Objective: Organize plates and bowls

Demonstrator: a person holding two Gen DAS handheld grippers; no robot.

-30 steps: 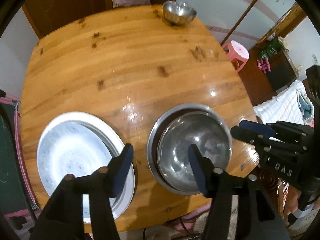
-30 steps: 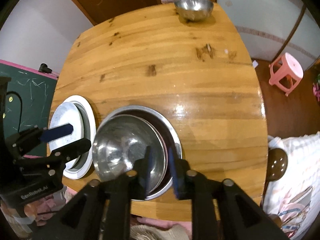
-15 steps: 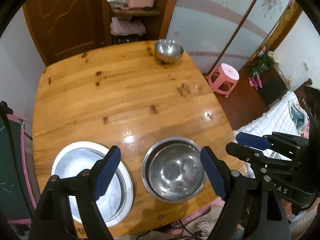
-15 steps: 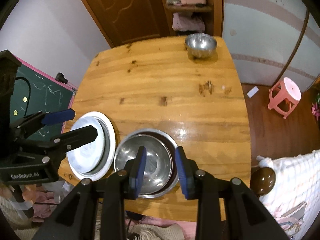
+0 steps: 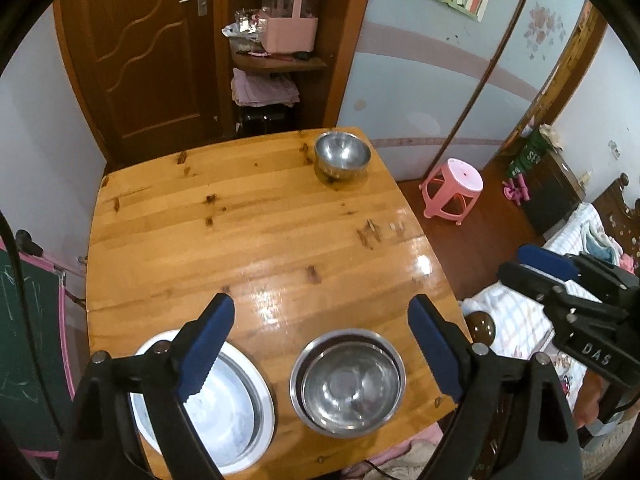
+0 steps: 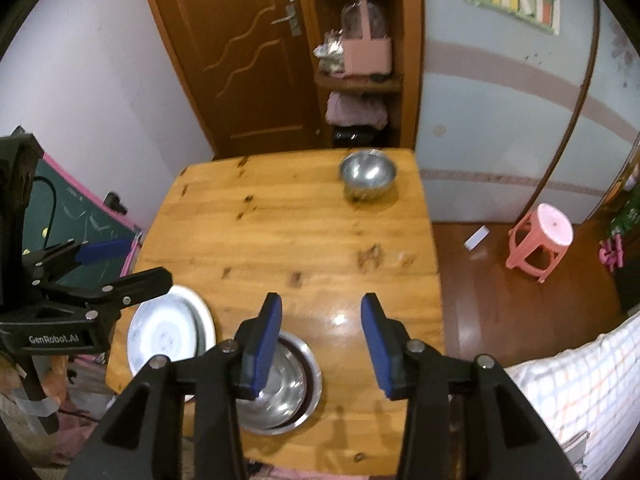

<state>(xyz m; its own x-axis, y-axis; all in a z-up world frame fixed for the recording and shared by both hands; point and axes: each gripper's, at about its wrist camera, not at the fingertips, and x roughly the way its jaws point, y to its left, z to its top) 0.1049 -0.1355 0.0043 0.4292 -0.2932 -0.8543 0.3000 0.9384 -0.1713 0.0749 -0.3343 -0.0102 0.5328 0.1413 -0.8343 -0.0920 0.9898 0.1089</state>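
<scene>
A steel bowl (image 5: 349, 385) sits nested in a larger steel bowl (image 5: 297, 364) at the near edge of the wooden table (image 5: 256, 236). To its left lies a stack of white and steel plates (image 5: 240, 404). A lone steel bowl (image 5: 341, 155) stands at the far right corner. My left gripper (image 5: 320, 340) is open and empty, raised above the near dishes. My right gripper (image 6: 322, 340) is open and empty, raised above the nested bowls (image 6: 280, 396). The plates (image 6: 168, 332) and far bowl (image 6: 367, 173) also show in the right wrist view.
A pink stool (image 5: 452, 184) stands on the floor right of the table. A brown door (image 5: 148, 52) and shelf with a pink basket (image 5: 290, 28) are behind. A chalkboard (image 6: 76, 216) leans at left. A bed with checked cloth (image 6: 576, 392) is at right.
Both grippers have lifted up and back from the table. The right gripper has opened and let go of the inner bowl's rim. The left jaws have spread wider.
</scene>
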